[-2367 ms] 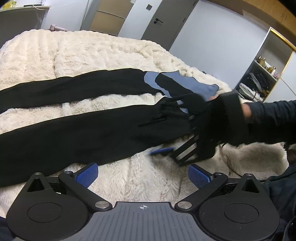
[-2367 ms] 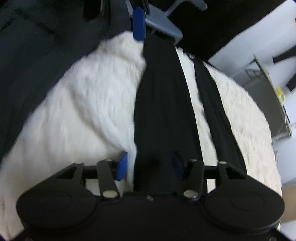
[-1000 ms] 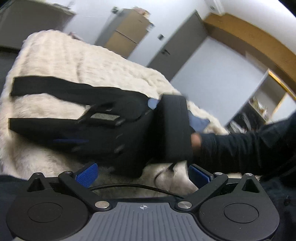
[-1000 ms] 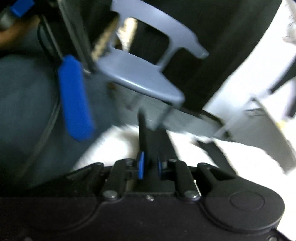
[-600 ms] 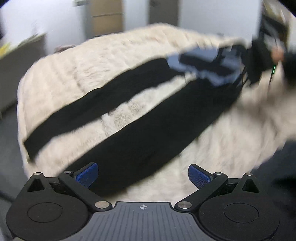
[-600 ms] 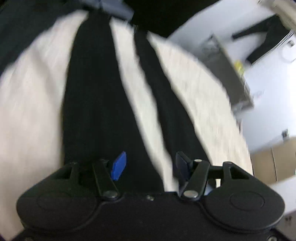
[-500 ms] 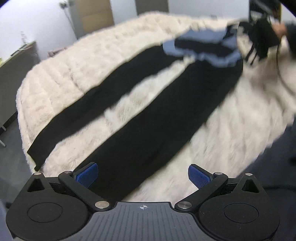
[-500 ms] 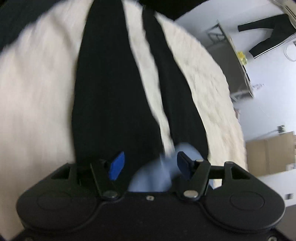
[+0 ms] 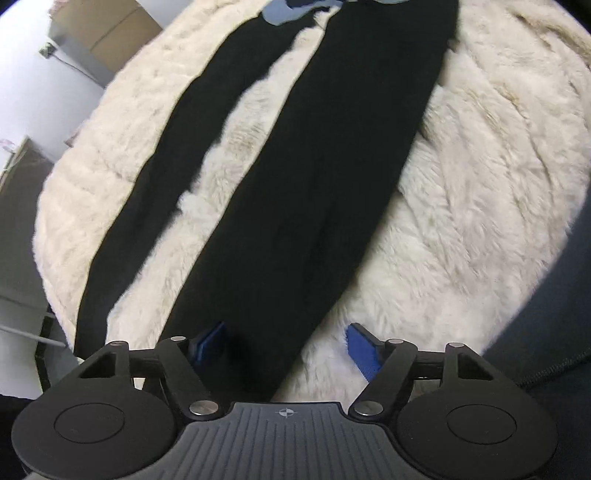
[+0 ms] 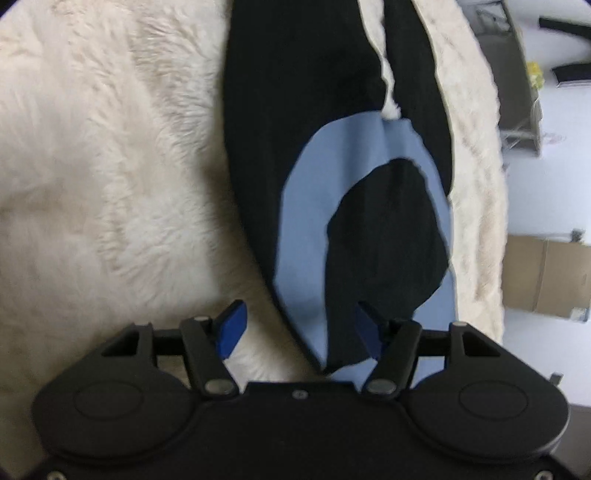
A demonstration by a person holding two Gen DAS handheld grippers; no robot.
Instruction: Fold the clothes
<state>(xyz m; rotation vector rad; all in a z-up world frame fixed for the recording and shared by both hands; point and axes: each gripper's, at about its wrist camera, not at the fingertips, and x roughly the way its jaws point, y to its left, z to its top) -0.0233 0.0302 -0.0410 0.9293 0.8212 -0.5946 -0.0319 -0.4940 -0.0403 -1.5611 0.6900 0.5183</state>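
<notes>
Black trousers [image 9: 295, 192] lie lengthwise on a fluffy cream blanket [image 9: 480, 177], both legs stretched out. My left gripper [image 9: 286, 345] hovers over the cuff end of the near leg. Its jaws are closing, with the cuff between the blue pads [image 9: 364, 349] and no squeeze visible. The waist end with its light-blue panel [image 10: 306, 229] shows in the right wrist view. My right gripper [image 10: 300, 328] is at that waist, jaws closing, with blue and black cloth between the pads [image 10: 231, 328] and a gap still around it.
The blanket's edge [image 10: 487, 184] drops off beside a cardboard box [image 10: 546, 273] and a grey table [image 10: 517, 74]. More boxes [image 9: 99, 33] stand past the far edge. The person's dark clothing [image 9: 554, 314] fills the right of the left wrist view.
The right gripper let go of the black cloth it pinched and swung along the trousers to the waist. The left gripper dropped and rolled to the near leg's cuff and narrowed.
</notes>
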